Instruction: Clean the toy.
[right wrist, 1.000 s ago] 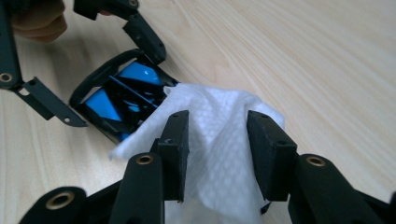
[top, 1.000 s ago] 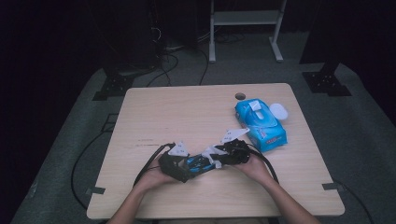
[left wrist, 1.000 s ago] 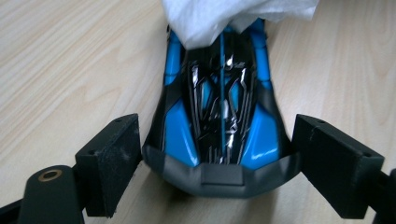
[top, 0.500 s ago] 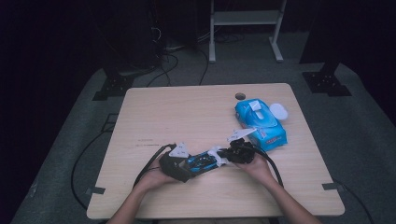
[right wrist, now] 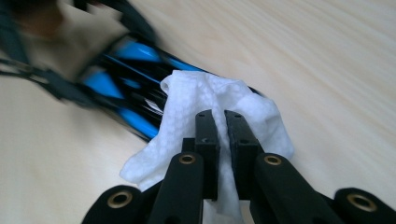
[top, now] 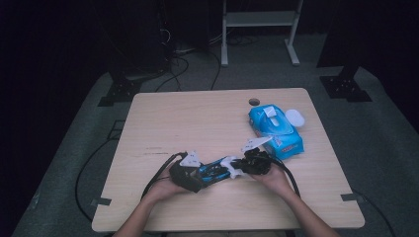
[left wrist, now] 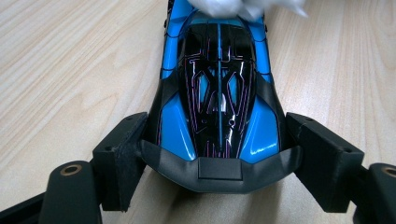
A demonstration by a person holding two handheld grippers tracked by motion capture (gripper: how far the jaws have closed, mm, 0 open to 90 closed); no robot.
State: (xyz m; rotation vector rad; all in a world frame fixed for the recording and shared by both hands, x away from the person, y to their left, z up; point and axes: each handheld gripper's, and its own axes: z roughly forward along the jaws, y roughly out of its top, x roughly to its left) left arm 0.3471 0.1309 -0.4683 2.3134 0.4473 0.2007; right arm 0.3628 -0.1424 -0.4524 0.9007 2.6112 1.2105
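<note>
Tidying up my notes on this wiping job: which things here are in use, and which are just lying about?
In use: toy car, held by the left claw; white wipe, pinched in the right claw.

Lying about: blue wipes pack; white lid beside it.

The toy car (left wrist: 217,93) is blue and black with thin purple lines; the wipe (right wrist: 205,126) is white with tiny bumps.
</note>
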